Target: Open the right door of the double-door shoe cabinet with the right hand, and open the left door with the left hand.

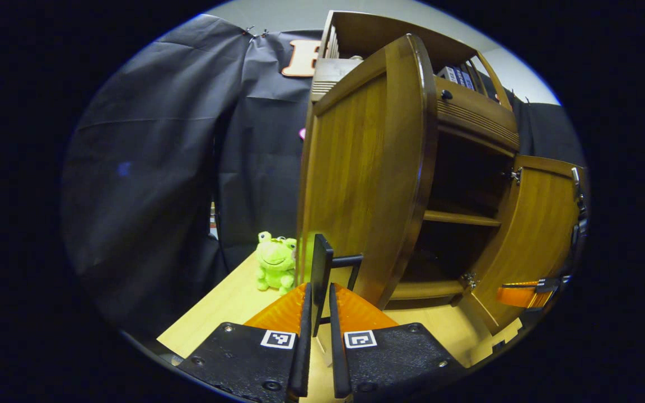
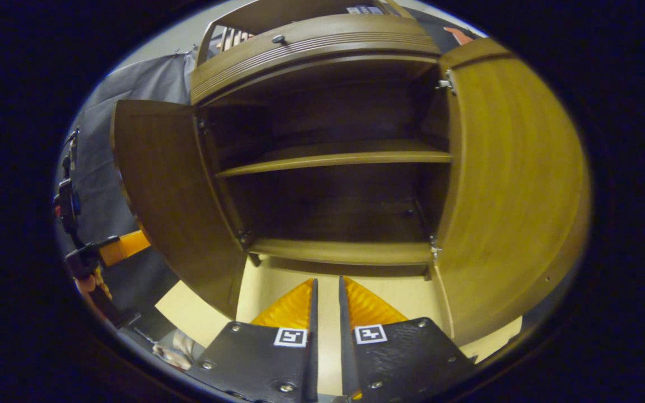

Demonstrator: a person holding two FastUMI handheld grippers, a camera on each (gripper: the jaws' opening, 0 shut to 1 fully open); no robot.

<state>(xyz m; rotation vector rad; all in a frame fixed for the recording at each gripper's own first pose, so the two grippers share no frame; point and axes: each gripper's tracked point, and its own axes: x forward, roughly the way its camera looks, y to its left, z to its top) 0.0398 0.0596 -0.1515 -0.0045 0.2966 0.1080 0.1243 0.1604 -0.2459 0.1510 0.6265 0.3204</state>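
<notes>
Wooden tabletop (image 1: 227, 305), both cabinet doors open, left tool (image 1: 319, 305) clamped on left door handle (image 1: 322, 274), right tool (image 2: 326, 302) narrow gap, apparently empty.

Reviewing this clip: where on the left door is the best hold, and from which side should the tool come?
Grip the black handle on the left door, from the door's outer face. It is a thin upright plate standing off the wood, so the left tool fingers fit either side, as they sit now.

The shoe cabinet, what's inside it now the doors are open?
Inside the shoe cabinet there is one wooden shelf across the middle, and no shoes on it or on the floor below. The back corners are too dark to see.
</notes>
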